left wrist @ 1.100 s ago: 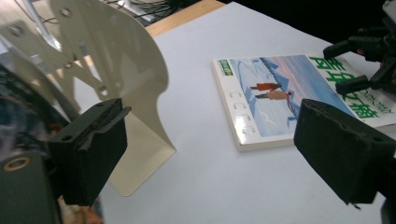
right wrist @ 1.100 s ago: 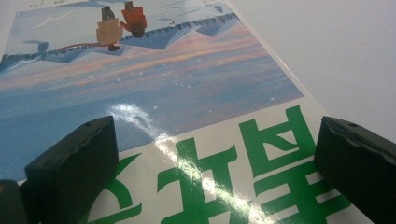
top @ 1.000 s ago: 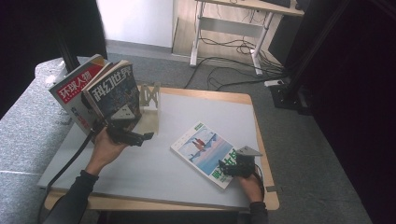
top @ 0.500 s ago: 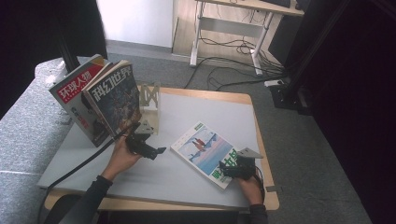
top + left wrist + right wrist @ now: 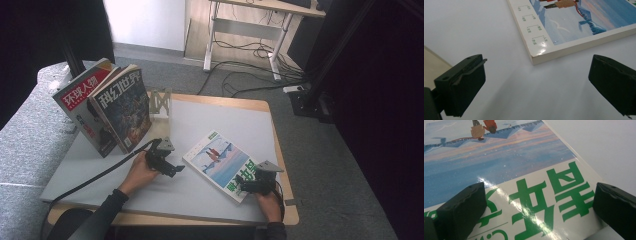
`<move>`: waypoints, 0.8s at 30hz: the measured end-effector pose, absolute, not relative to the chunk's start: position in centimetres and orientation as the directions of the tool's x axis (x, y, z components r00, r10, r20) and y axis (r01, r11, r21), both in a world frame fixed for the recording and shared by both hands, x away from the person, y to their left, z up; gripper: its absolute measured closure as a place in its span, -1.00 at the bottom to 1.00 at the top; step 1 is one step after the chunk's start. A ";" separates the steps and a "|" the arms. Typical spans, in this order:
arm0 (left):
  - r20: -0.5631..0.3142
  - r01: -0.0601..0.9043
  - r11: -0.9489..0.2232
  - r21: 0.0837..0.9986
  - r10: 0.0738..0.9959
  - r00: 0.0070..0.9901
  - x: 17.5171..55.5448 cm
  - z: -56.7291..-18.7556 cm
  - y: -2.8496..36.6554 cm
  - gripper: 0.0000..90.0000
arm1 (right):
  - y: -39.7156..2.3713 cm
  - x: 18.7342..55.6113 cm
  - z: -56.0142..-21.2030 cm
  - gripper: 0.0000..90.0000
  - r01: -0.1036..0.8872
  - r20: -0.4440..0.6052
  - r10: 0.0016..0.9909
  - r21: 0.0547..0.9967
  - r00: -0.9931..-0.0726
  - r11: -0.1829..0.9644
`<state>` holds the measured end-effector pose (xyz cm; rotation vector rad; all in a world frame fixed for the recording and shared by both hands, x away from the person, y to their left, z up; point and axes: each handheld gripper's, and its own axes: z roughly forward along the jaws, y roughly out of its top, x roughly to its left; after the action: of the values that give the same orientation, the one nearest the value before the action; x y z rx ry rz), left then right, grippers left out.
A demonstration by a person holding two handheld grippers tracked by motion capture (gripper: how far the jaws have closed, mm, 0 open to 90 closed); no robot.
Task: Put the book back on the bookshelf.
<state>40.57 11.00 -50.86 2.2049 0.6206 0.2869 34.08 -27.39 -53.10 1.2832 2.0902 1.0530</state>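
A magazine [image 5: 220, 162] with a blue snowy cover and green characters lies flat on the white table top [image 5: 215, 112]. My left gripper [image 5: 176, 170] is low over the table just left of the magazine. Its jaws have just been opening and stand wide with nothing between them. In the left gripper view the magazine's corner [image 5: 574, 25] lies just ahead of my left gripper [image 5: 537, 75]. My right gripper [image 5: 242, 189] rests over the magazine's near end. In the right gripper view, the right gripper [image 5: 539, 192] is open, its jaws wide apart above the glossy cover [image 5: 524, 170].
Two magazines stand leaning at the table's far left, one with a red top [image 5: 82, 95] and one dark [image 5: 122, 107], beside a metal bookend [image 5: 160, 102]. A grey couch [image 5: 25, 135] borders the table on the left. The left gripper's cable [image 5: 95, 177] trails across the table.
My left hand has come away from the standing magazines, moving down and right toward the flat magazine. The right hand and the magazine have stayed put.
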 end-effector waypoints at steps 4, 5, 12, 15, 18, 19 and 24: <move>-0.045 0.353 -0.504 0.788 0.525 0.850 41.1 -51.0 10.8 -0.92 | -27.7 33.8 -53.0 -1.00 0.540 0.001 0.899 0.799 -0.439 0.263; -0.047 0.357 -0.508 0.784 0.525 0.850 41.2 -51.0 10.7 -0.90 | -27.9 33.7 -53.0 -1.00 0.542 -0.002 0.901 0.798 -0.433 0.262; -0.027 0.349 -0.550 0.759 0.509 0.861 42.4 -50.9 8.8 -0.88 | -29.0 33.2 -53.1 -1.00 0.583 0.053 0.922 0.788 -0.384 0.198; -0.057 0.370 -0.540 0.756 0.509 0.859 42.9 -51.1 8.3 -0.86 | -29.0 33.3 -53.2 -1.00 0.588 0.061 0.920 0.786 -0.386 0.194; -0.067 0.378 -0.555 0.741 0.499 0.864 43.3 -51.7 7.6 -0.83 | -29.2 33.4 -53.3 -1.00 0.599 0.092 0.919 0.782 -0.383 0.172; -0.077 0.384 -0.555 0.738 0.496 0.865 43.4 -51.9 7.4 -0.82 | -29.4 33.5 -53.4 -1.00 0.603 0.102 0.918 0.780 -0.384 0.166; -0.144 0.427 -0.548 0.719 0.484 0.863 43.9 -52.4 6.9 -0.82 | -29.4 33.6 -53.4 -1.00 0.610 0.111 0.917 0.776 -0.383 0.160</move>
<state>43.87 6.86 -52.45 2.2256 0.6559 0.0894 33.58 -29.45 -53.36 1.4520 2.0581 1.0859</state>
